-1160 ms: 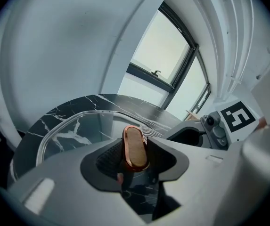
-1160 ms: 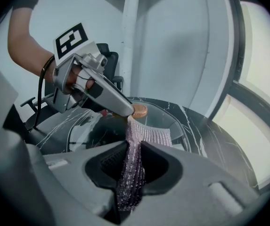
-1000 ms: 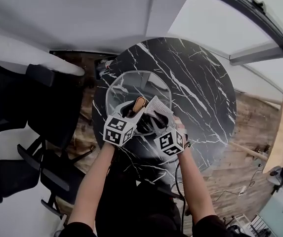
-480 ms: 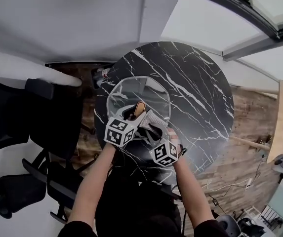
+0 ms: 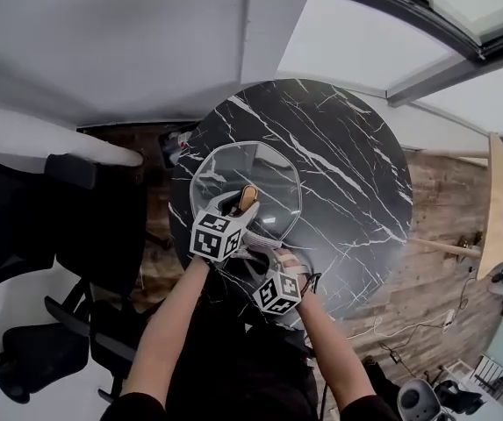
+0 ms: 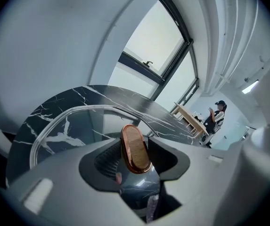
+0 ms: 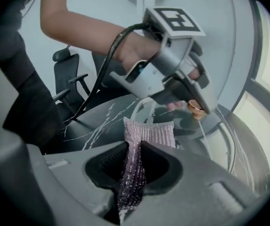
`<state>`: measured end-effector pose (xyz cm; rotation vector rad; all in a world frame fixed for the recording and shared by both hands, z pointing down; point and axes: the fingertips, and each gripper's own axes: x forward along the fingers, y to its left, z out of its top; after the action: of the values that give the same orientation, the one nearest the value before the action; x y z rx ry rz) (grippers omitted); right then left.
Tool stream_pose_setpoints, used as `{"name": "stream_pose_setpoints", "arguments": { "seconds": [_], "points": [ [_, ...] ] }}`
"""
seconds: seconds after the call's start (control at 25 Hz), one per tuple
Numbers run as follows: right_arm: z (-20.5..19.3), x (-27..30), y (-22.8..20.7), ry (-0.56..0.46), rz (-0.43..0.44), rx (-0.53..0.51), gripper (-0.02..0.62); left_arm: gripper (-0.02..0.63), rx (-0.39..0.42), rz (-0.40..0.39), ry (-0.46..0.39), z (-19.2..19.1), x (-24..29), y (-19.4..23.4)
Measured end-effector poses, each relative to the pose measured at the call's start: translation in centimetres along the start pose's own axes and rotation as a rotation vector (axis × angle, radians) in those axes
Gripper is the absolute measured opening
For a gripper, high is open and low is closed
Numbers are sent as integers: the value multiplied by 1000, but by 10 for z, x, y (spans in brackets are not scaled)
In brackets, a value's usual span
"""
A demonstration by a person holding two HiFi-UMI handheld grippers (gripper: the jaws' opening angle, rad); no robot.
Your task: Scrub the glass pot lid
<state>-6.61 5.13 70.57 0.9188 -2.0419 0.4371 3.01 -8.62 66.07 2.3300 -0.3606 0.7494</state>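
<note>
From the head view, the glass pot lid (image 5: pixel 264 167) sits on the near-left part of the round black marble surface (image 5: pixel 352 160). The left gripper (image 5: pixel 240 205) reaches in over the lid to its knob (image 5: pixel 247 196). The right gripper (image 5: pixel 263 267) is just beside it, at the lid's near rim. In the left gripper view, the left gripper's (image 6: pixel 137 173) jaws stand fairly wide and are closed on the copper-rimmed wooden knob (image 6: pixel 135 149). The lid's clear pane and rim (image 6: pixel 59 121) curve away beyond it over the marble. In the right gripper view, the right gripper's (image 7: pixel 135 161) jaws are pinched narrow on a pale lilac ribbed scrubbing cloth (image 7: pixel 149 134). The cloth's free end fans out toward the lid (image 7: pixel 219 126); whether the two touch cannot be told. Above, the left gripper (image 7: pixel 198 108) holds the knob (image 7: pixel 196 110).
</note>
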Motion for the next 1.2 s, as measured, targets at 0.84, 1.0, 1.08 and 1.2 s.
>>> {"name": "stream_pose_setpoints", "arguments": {
  "seconds": [0.84,1.0,1.08,1.2],
  "points": [
    [62,-118,-90,-438,-142,254,74,194,-138,83,-223,27,-65,21],
    [80,-117,-146,-398,-297,249,74,73,-91,186,-259,25,-80,34],
    [93,-102,-161,-396,-320,188,74,20,-99,220,-288,25,-85,40],
    [104,-69,-168,-364,-308,108,74,2,-108,246,-306,23,-91,45]
  ]
}}
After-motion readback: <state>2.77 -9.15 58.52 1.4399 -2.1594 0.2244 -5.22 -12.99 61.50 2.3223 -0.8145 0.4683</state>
